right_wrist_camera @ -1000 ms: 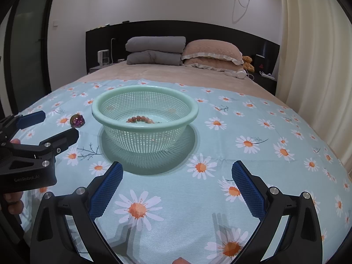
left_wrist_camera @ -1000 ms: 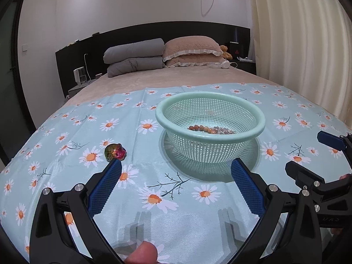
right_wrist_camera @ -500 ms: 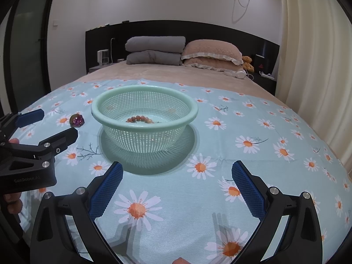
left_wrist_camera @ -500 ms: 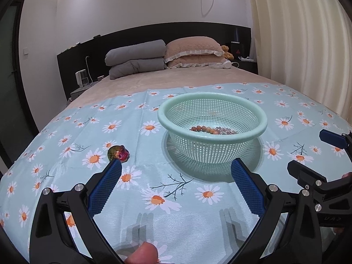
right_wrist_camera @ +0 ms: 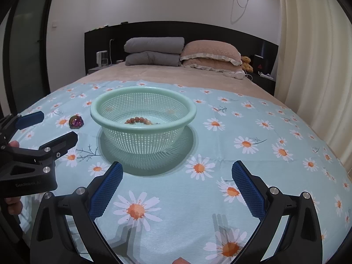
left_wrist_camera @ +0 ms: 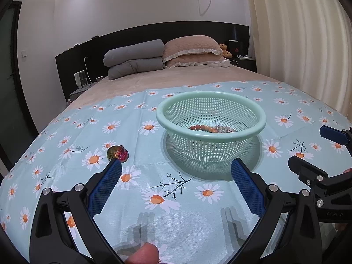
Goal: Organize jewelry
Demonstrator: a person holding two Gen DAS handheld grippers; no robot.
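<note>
A mint-green mesh basket [left_wrist_camera: 211,101] [right_wrist_camera: 143,94] stands on the daisy-print cloth, and a string of brown and pale beads [left_wrist_camera: 212,128] [right_wrist_camera: 138,120] lies inside it. Left of the basket a shiny red-green jewel [left_wrist_camera: 117,153] [right_wrist_camera: 76,122] rests on the cloth. My left gripper [left_wrist_camera: 176,183] [right_wrist_camera: 56,127] is open and empty, its left fingertip just short of the jewel. Nearer than the basket, my right gripper [right_wrist_camera: 177,184] [left_wrist_camera: 313,149] hovers open and holds nothing.
The cloth [left_wrist_camera: 154,198] covers the foot of a bed. Grey folded quilts [right_wrist_camera: 154,52] and pink pillows [right_wrist_camera: 211,55] lie at the headboard. A cream curtain [right_wrist_camera: 314,66] hangs on the right. A fingertip [left_wrist_camera: 143,254] shows at the bottom edge.
The left gripper has shifted slightly left and forward, so the jewel now sits just past its left fingertip. The right gripper has stayed still. Both remain open.
</note>
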